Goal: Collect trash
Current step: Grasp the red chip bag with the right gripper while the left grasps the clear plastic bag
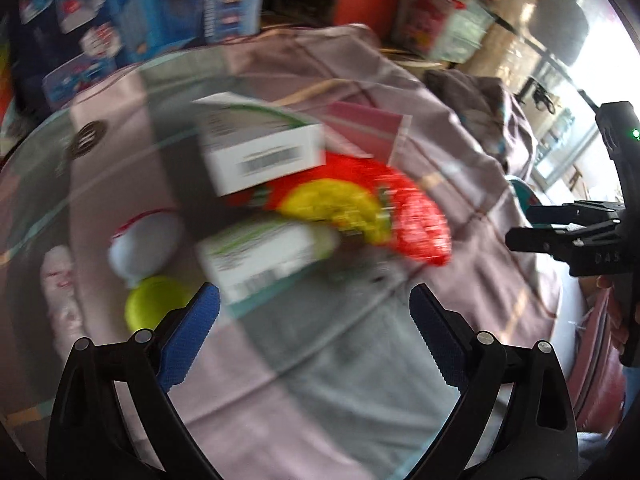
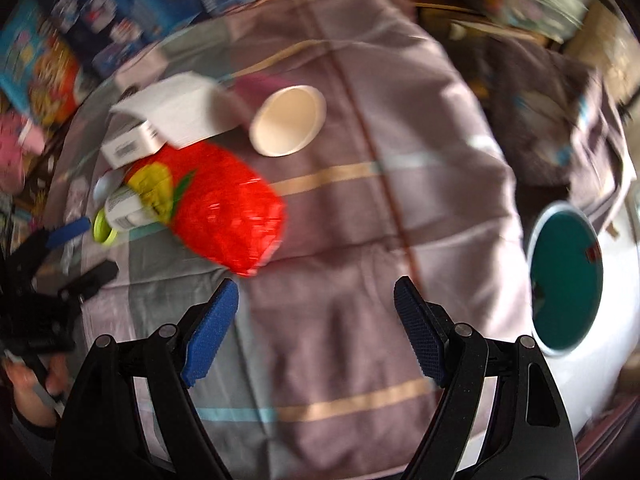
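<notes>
Tablecloth [image 2: 360,208]: red bag [image 2: 224,216] beyond spread right tongs [image 2: 316,300].

Red snack bag [image 2: 224,216] flat beside white boxes [image 2: 168,120]; paper cup [image 2: 288,120] tipped

Both views are smearing with motion blur; the red bag [image 1: 384,208] and white box [image 1: 260,152] are losing their print. Daylight is blowing out at the window [image 1: 616,52] on the left view's right edge. The glass table [image 1: 120,92] is reflecting glare. Fisheye is bending edges, corners going black. Only the left tool [image 1: 315,308] and right tool [image 2: 316,300] are staying sharp.
</notes>
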A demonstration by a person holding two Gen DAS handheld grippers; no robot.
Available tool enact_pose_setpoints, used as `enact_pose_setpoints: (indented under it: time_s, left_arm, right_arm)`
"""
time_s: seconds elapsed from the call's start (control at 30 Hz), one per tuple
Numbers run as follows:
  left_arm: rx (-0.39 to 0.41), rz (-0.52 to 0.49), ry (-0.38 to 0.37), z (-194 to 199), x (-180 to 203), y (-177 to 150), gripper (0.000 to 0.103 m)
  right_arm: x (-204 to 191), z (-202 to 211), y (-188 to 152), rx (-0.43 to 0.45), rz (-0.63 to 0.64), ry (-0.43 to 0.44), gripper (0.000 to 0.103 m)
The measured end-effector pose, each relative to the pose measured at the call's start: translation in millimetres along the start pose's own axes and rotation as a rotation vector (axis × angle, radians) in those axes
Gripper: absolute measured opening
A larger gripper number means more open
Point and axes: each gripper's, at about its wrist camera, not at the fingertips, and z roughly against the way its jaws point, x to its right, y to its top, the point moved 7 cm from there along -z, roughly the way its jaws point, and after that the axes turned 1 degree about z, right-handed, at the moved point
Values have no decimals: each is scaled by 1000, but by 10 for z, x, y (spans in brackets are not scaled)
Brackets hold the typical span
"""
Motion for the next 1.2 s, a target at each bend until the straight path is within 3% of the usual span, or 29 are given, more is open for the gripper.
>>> enact_pose_setpoints:
  time_s: [0.2, 0.37, 0.57, 0.7, 0.8, 0.97, 1.03, 1.2]
  left_arm:
    - [-16, 18, 18, -35, -445, -46, 96]
    - [-31, 51, 21, -84, -605, -76, 96]
    - [-34, 84, 14, -66, -746, -139, 96]
    - [-47, 106, 3, -117, -794, -165, 96]
    - [-53, 114, -3, -160, -801, -164, 96]
    - [-44, 103, -3, -133, -785, -133, 96]
    - [-35, 99, 4, -84, -813, -133, 96]
    - [-5, 127, 22, 129, -1007, -200, 96]
  right_arm:
    - [-424, -258, 256, -36, 94, 10, 77]
    - [-662, -451, 431, -53, 175, -15, 83]
    - [-801, -724, 582, -66, 273, -61, 83]
    - [-807, -832, 579, -66, 257, -24, 82]
    - [-823, -842, 547, -69, 250, 6, 48]
    - [-781, -689, 494, -49, 231, 14, 42]
    - [-782, -618, 437, -51, 233, 11, 33]
    - [-797, -408, 324, -44, 213, 7, 30]
